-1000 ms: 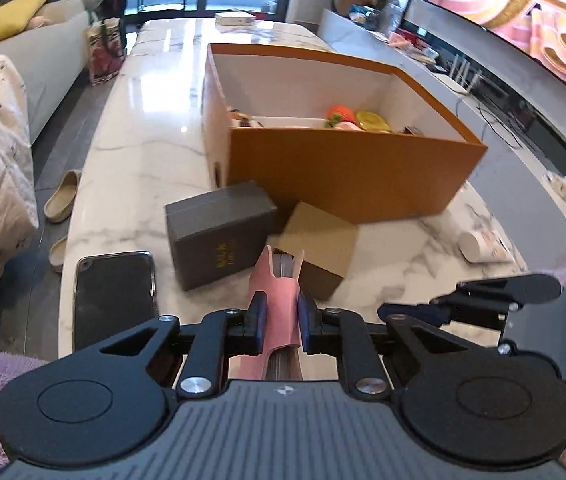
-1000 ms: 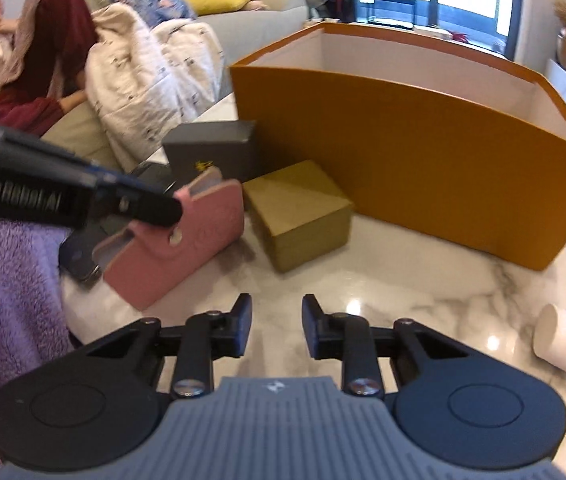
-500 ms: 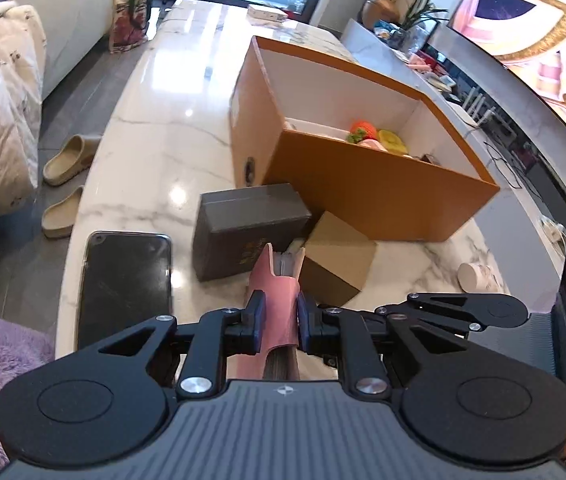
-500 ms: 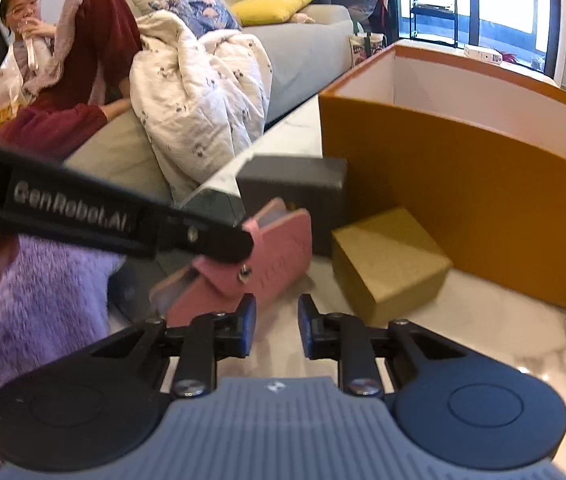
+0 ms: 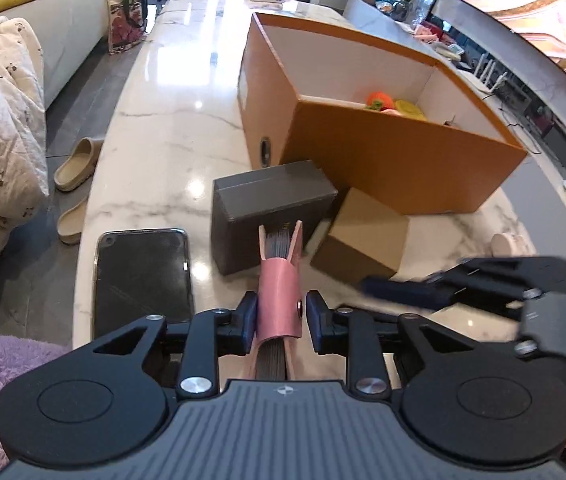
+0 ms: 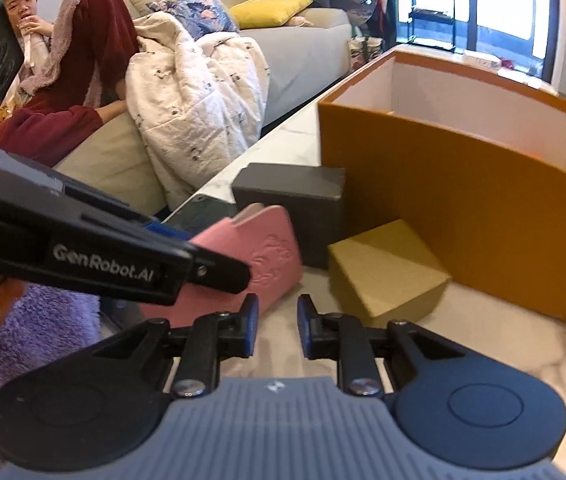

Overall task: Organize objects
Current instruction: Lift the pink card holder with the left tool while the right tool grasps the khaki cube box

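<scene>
Pink leather pouch [image 5: 279, 300] stands lengthwise between the opening left gripper [image 5: 280, 316]; the empty right gripper [image 6: 278, 330], also opening, is seen just right.

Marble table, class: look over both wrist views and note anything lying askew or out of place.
The tan cardboard box sits skewed, one corner tucked against the orange storage box and dark grey box. A white cup lies tipped on its side near the table edge. Nothing looks spilled or damaged.

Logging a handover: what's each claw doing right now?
Left claw: opening, pink card holder between its jaws.
Right claw: opening, empty.
</scene>
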Action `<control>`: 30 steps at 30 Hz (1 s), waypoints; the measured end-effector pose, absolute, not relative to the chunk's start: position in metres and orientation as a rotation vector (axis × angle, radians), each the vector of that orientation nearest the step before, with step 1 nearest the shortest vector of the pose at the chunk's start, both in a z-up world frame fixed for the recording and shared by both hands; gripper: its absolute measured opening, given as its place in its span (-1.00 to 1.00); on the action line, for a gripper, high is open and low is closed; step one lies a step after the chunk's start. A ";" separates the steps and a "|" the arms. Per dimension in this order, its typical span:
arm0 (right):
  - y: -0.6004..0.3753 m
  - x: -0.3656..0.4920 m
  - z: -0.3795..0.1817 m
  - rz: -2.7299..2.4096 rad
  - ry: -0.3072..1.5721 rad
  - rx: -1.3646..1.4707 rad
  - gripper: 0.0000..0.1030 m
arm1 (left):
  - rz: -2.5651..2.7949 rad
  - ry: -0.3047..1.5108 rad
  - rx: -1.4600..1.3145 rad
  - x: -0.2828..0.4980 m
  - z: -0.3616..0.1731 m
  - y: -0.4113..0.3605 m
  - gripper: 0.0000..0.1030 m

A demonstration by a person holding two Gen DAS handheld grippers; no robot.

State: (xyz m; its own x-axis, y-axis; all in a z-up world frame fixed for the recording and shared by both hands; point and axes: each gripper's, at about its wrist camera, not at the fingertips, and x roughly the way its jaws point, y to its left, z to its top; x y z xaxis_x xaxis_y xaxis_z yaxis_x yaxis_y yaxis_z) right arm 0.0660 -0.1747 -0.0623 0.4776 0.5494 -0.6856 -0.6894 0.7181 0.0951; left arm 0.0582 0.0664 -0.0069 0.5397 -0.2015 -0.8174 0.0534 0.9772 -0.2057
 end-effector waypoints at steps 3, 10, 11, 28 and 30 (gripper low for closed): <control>-0.187 0.060 -0.057 0.707 0.666 -0.267 -0.23 | -0.152 0.990 -0.179 0.058 -0.007 0.070 -0.47; -0.202 0.085 -0.070 0.631 0.664 -0.328 0.40 | -0.162 0.983 -0.172 0.060 -0.008 0.069 -0.50; -0.202 0.091 -0.075 0.644 0.683 -0.321 0.41 | -0.162 0.984 -0.173 0.060 -0.008 0.070 -0.50; -0.205 0.130 -0.103 0.759 0.737 -0.214 0.31 | -0.145 0.991 -0.128 0.061 -0.005 0.060 -0.51; -0.207 0.125 -0.102 0.748 0.727 -0.220 0.31 | -0.139 0.990 -0.115 0.060 -0.005 0.057 -0.50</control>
